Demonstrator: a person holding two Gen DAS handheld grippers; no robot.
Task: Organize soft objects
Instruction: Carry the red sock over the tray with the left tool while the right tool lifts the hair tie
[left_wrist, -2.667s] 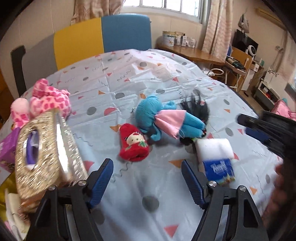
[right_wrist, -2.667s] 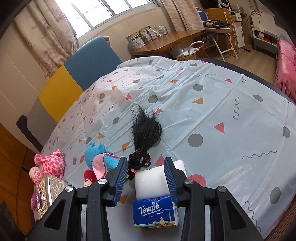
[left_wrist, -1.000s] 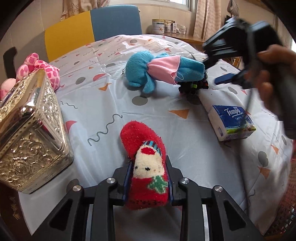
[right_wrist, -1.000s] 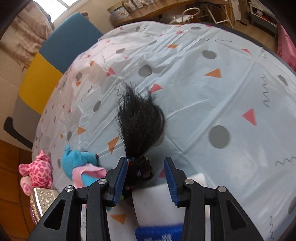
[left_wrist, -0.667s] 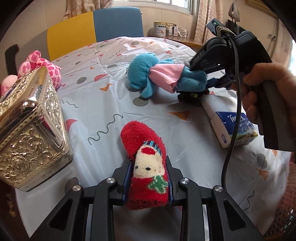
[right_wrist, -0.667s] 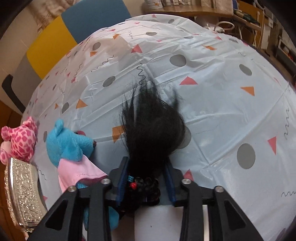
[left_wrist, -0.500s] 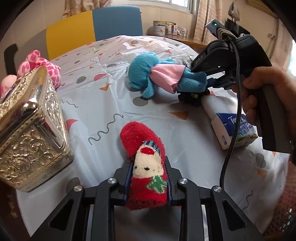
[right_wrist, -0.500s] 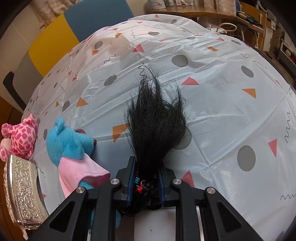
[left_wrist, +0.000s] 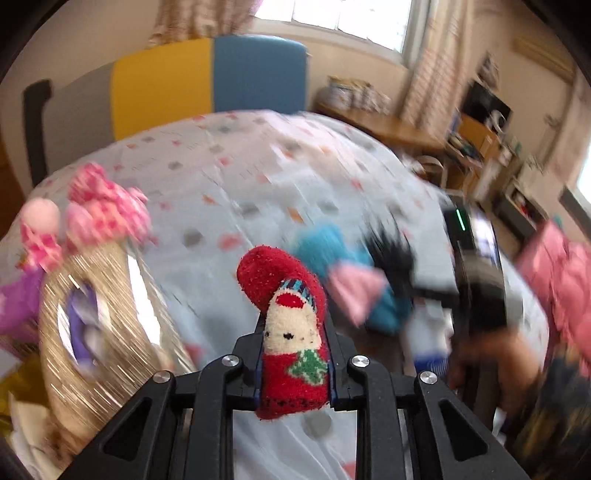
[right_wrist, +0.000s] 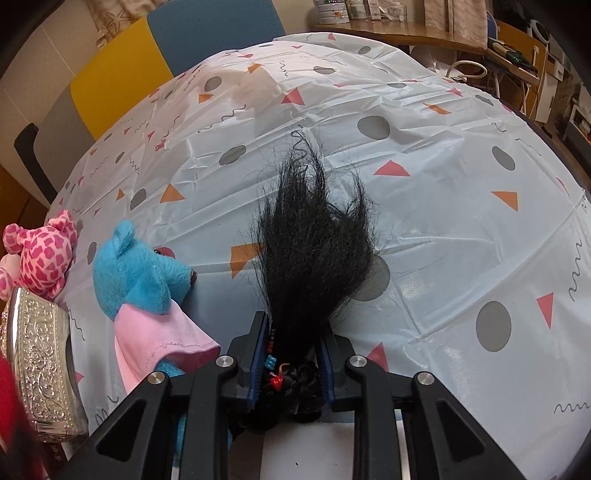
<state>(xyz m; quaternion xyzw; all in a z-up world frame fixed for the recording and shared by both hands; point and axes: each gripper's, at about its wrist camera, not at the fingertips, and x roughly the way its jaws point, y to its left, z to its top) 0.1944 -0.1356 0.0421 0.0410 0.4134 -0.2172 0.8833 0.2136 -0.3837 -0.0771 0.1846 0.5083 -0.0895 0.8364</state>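
Note:
My left gripper (left_wrist: 295, 354) is shut on a red Santa sock toy (left_wrist: 291, 332) and holds it up above the table. My right gripper (right_wrist: 291, 354) is shut on the braided end of a black hair piece (right_wrist: 314, 251) that fans out over the patterned tablecloth (right_wrist: 443, 155). A blue plush with a pink cloth (right_wrist: 144, 288) lies just left of the right gripper and shows blurred in the left wrist view (left_wrist: 351, 280). A pink spotted plush (right_wrist: 40, 251) sits at the far left, also in the left wrist view (left_wrist: 99, 214).
An ornate gold tissue box (left_wrist: 92, 332) stands at the left, also in the right wrist view (right_wrist: 40, 369). A white sponge (right_wrist: 306, 454) lies under the right gripper. A yellow and blue chair (left_wrist: 207, 77) stands behind the table. The right hand (left_wrist: 491, 365) holds its gripper at the right.
My left gripper has lifted the red sock toy off the table and the view is blurred by motion. My right gripper has closed on the hair piece's braided end.

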